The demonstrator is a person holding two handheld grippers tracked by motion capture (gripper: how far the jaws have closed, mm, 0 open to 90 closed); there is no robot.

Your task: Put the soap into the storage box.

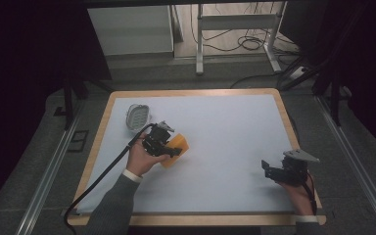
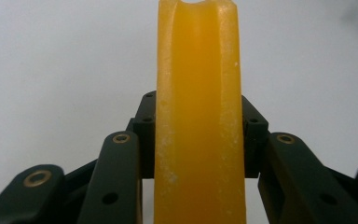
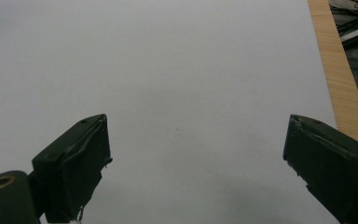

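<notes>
Right hand-held gripper [image 1: 269, 170] sits nearest me, at about 4 o'clock on the bench [image 1: 235, 147], its jaws spread wide with bare white surface between them in the right gripper view; I have nothing in it. Farther in, at roughly 9 o'clock, my left hand-held gripper [image 1: 174, 149] is clamped on the orange piece [image 1: 176, 147], and in the left gripper view that orange piece [image 2: 198, 116] stands edge-on between the two jaws, gripped on both flat sides. I judge the pick is made and the carry is the step in hand. Beyond it, toward 10 o'clock, lies a pale oval tray [image 1: 138, 116] with small hollows. Next I would need a steady lift and a clear place to set the piece down.
</notes>
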